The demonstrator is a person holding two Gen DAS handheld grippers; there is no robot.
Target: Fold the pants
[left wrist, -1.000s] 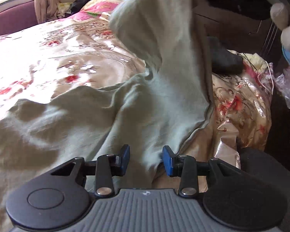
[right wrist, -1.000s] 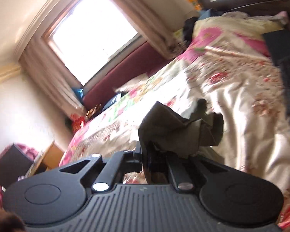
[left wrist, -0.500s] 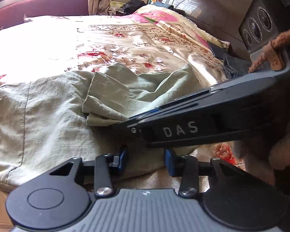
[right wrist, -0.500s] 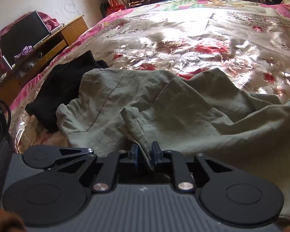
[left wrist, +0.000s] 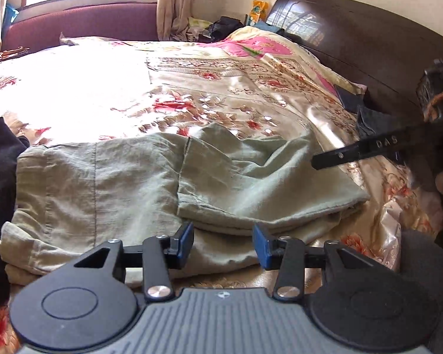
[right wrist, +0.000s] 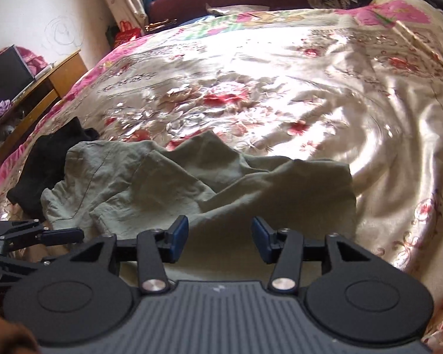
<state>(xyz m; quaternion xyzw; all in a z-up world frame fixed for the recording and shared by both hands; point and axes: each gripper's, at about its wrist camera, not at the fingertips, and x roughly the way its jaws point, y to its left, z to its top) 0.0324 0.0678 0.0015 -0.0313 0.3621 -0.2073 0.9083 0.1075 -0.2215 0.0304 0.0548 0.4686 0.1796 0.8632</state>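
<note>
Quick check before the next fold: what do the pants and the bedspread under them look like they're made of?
The pants look like a matte, sage-green woven fabric, perhaps linen or cotton: fine crumpled creases, visible stitched seams, no sheen. The bedspread looks like satin or a similar glossy synthetic: bright highlights ripple across its floral pattern, so it is probably slippery. Fibre content cannot be confirmed by look alone.

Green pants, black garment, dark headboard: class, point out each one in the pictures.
green pants (left wrist: pixel 109 183), left wrist view, flat lower layer.
black garment (right wrist: pixel 48 159), right wrist view, middle of the crumpled heap.
dark headboard (left wrist: pixel 354 32), left wrist view, glossy front panel.
</note>
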